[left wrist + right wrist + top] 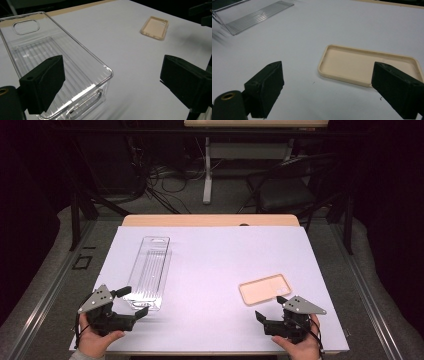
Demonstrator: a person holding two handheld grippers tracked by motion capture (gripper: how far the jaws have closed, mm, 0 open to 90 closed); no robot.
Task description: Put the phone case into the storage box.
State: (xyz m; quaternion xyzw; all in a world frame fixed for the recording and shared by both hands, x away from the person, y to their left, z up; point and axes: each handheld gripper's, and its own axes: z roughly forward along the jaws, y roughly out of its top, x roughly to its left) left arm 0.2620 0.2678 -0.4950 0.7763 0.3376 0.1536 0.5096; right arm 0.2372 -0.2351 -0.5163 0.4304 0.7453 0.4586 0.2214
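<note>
Down near the table's [210,255] front edge, both grippers hang with jaws spread and nothing between them. Left gripper [131,302] sits just at the near end of the clear plastic tray [150,270] by the left edge. Right gripper [270,308] hovers just beside the beige phone case [264,289], lying open side up toward the right front corner.

1. You are looking at a clear, ribbed plastic tray [150,270] near the desk's left edge.
2. You are facing a beige phone case [265,289] near the right edge.
3. The desk [215,255] is showing pale lilac-white, with a tan strip along its far edge.
4. Your grippers' jaws are showing black.
</note>
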